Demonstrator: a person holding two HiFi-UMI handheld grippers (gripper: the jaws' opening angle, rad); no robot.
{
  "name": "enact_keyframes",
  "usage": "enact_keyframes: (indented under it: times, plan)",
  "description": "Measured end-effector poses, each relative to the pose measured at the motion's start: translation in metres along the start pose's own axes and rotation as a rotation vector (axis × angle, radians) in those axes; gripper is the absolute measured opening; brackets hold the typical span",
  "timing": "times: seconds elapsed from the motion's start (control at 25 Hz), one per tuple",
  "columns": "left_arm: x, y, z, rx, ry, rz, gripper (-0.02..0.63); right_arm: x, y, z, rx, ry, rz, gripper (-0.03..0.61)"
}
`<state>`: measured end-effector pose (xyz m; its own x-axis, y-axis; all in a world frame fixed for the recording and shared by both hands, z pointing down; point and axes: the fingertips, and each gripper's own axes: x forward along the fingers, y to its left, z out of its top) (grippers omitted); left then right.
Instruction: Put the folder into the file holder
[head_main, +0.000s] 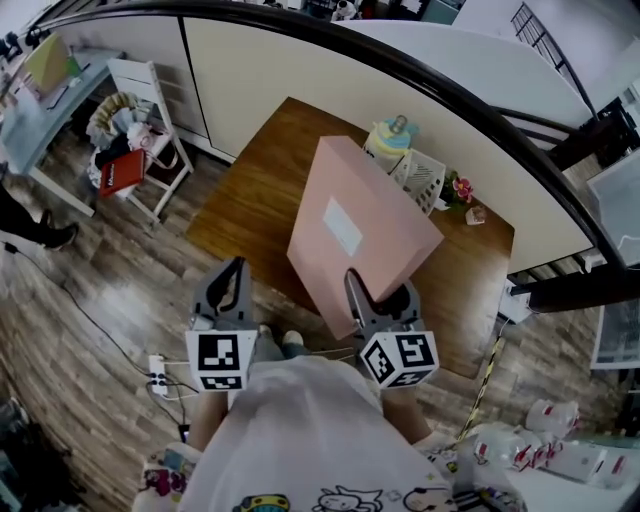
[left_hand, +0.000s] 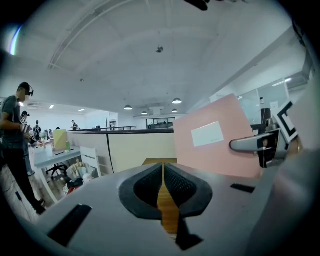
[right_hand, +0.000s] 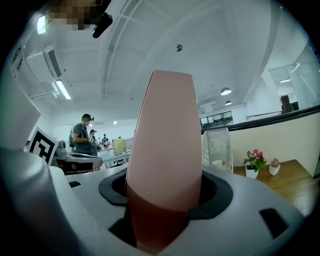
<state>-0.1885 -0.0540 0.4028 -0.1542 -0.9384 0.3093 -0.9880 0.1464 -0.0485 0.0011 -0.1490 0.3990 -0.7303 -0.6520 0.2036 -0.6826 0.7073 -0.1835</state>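
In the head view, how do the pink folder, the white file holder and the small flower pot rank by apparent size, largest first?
1. Pink folder, held up in the right tongs, so nearer the camera and enlarged.
2. White file holder, on the table.
3. Flower pot, clearly smallest.

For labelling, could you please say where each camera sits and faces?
Head view: on the head, steeply down at table, folder, left gripper, right gripper, shirt.
Left gripper view: on left gripper, along its shut jaws toward table, folder.
Right gripper view: on right gripper, along jaws clamping folder; file holder beyond.
All share the folder.
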Motion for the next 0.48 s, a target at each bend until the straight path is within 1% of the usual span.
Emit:
enact_keyframes:
  times: [0.48]
  plan:
    - [0.015,0.005,0.002,0.029,-0.001,-0.191,0.014,-0.017,0.021,0.003,0.037,-0.038,-0.168,0.284]
